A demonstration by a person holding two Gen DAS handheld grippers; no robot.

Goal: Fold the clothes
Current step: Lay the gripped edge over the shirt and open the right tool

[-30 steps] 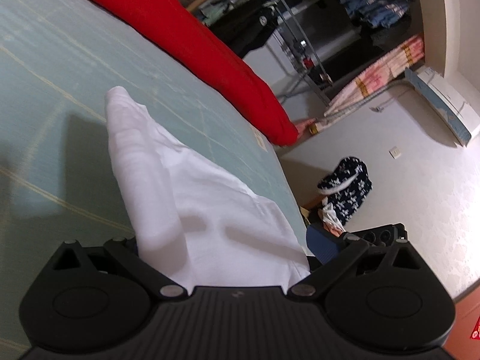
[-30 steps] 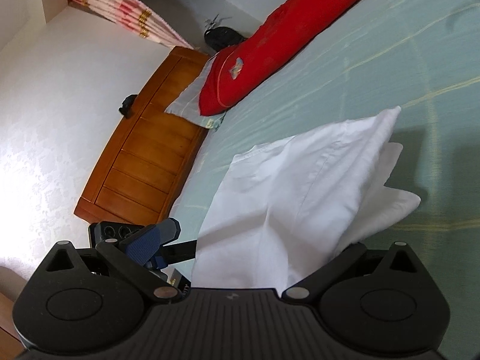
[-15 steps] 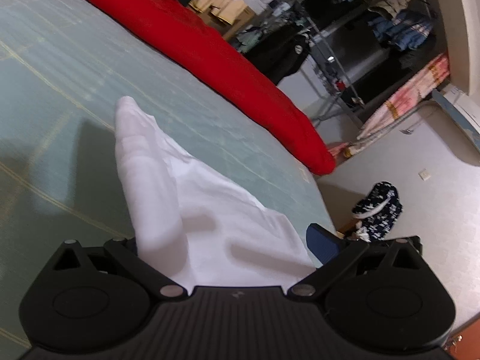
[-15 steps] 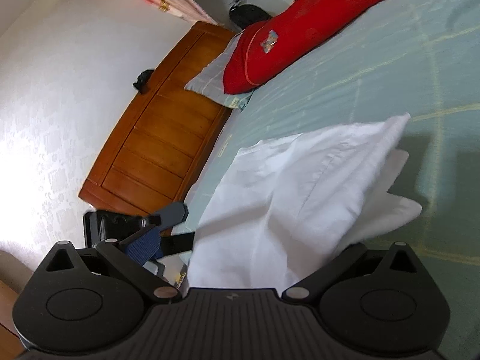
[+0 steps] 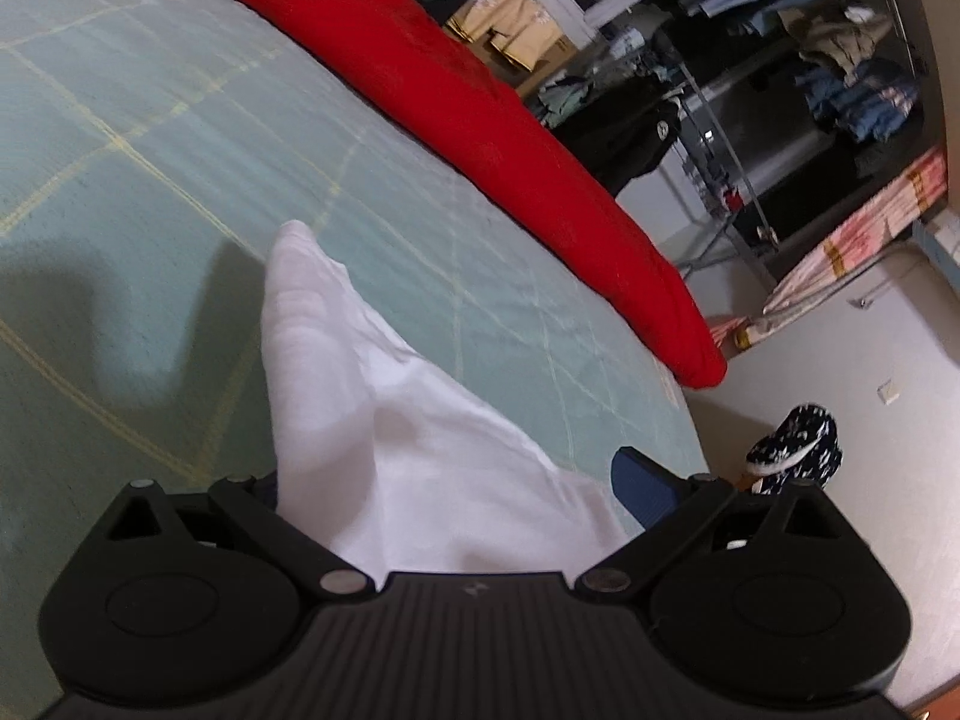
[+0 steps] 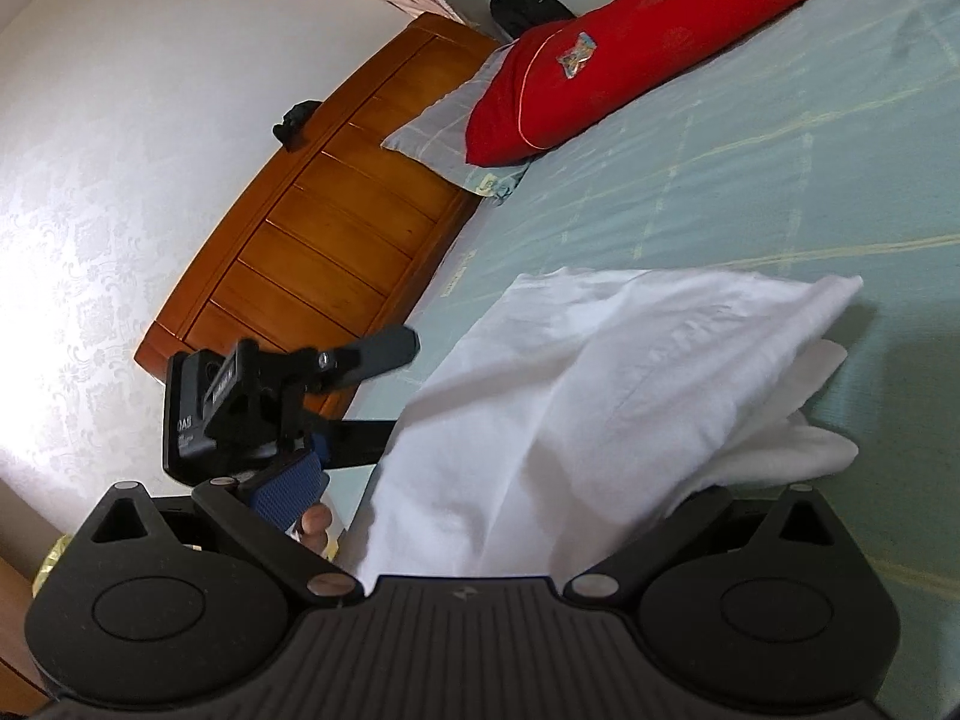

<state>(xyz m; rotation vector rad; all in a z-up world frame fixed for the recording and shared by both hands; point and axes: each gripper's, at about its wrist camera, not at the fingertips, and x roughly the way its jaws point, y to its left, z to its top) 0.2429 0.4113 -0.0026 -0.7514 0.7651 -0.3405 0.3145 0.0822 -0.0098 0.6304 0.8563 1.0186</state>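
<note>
No legible writing; label on the left gripper body is too blurred to read. White garment lies bunched on the green bedsheet, its near edge running in btwn both claws. Left gripper and right gripper each look clamped on the cloth, fingertips hidden under it.

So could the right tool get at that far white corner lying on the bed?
Probably yes: the white cloth runs straight ahead to its far corner, with only bare bedsheet around; but the right tool seems occupied with it.
</note>
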